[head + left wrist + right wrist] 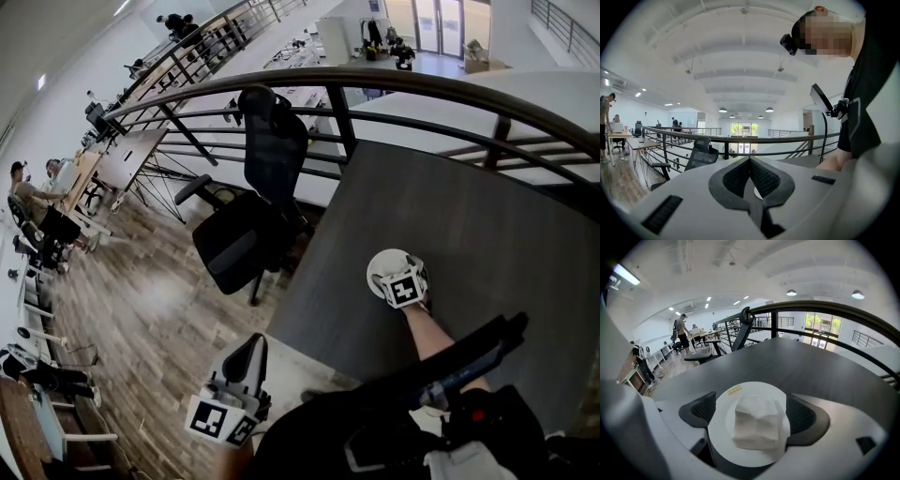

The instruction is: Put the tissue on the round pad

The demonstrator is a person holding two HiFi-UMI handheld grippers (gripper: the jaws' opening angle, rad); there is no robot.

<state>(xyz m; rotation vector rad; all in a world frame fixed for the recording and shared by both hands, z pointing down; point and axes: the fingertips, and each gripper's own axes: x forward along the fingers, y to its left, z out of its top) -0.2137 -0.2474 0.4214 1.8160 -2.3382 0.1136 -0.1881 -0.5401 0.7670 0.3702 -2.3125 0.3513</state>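
A folded white tissue lies on the white round pad, which rests on the dark grey table. My right gripper hovers over them, its jaws standing wide on either side of the tissue and its dark pads clear of it. In the head view the right gripper covers most of the round pad, and the tissue is hidden. My left gripper hangs off the table's near left corner, and the left gripper shows its fingertips meeting with nothing held.
A black office chair stands by the table's left edge. A dark curved railing runs behind the table. Wooden floor lies to the left. People sit at desks far off.
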